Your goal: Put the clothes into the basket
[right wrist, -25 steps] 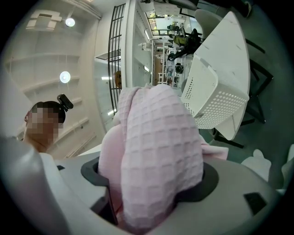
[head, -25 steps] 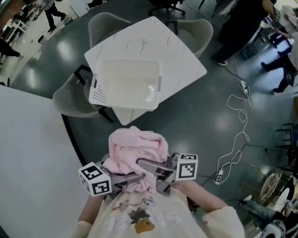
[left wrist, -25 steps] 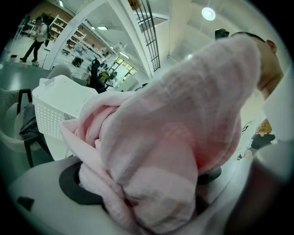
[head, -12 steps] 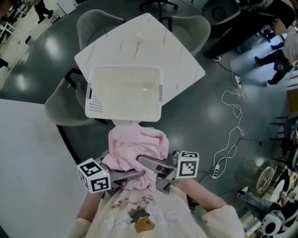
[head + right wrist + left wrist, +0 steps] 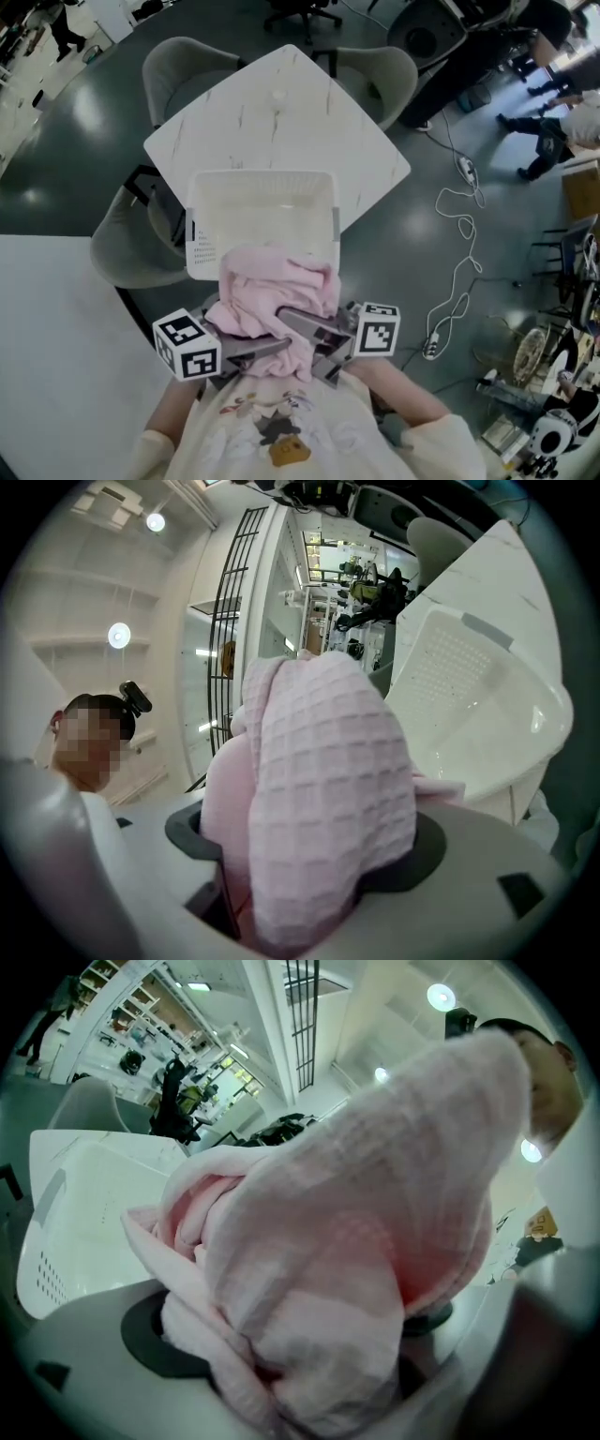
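Jaws clamp waffle-textured cloth (image 5: pixel 319 789) near basket (image 5: pixel 262 208).

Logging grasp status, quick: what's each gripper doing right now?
Left gripper: closed, holding the pink cloth.
Right gripper: closed, holding the same pink cloth.

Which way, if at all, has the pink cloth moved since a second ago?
Yes. The pink cloth has closed on the white basket: a gap separated them before, now it overlaps the near rim.
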`<state>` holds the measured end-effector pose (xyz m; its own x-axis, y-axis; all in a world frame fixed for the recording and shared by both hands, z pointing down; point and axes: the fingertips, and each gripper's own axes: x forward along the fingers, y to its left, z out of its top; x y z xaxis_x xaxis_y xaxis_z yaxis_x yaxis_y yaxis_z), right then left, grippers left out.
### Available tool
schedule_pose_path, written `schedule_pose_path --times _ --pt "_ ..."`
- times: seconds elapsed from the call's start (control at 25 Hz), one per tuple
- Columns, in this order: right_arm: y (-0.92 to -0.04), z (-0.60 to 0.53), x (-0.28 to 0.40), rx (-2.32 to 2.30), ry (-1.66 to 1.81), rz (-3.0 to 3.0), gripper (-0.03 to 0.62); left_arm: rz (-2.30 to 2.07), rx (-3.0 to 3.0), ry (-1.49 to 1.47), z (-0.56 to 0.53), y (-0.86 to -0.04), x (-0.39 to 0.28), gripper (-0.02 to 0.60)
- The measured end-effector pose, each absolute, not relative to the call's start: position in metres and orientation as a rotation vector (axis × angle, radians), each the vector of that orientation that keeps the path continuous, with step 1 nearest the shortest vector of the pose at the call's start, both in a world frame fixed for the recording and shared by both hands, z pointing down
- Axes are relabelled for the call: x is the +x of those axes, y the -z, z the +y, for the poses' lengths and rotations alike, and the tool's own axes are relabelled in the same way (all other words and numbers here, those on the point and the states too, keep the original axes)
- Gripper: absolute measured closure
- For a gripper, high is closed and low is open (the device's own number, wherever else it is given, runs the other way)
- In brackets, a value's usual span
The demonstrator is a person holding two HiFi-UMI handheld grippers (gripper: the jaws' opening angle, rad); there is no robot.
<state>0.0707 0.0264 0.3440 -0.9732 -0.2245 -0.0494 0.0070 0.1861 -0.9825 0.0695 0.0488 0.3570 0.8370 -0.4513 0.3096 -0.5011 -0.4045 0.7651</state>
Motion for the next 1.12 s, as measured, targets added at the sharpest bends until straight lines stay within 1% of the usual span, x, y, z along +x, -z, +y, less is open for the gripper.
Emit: schedule_pose_path --times 0.44,0.72,1.12 --pt "-0.342 -0.029 0.011 -0.338 1.814 2.271 0.212 -0.641 2.12 -0.068 -0.006 -0.352 0.008 0.001" --pt "-0.349 -0.058 0.005 -0.418 1.828 2.235 0.212 -0.579 2.099 -0.068 -0.035 -0.361 0.002 0.001" --pt "-0.374 -0.1 0.003 -0.414 1.872 2.279 0.212 -0.621 2.053 -0.035 -0.076 -0.385 0.0 0.002"
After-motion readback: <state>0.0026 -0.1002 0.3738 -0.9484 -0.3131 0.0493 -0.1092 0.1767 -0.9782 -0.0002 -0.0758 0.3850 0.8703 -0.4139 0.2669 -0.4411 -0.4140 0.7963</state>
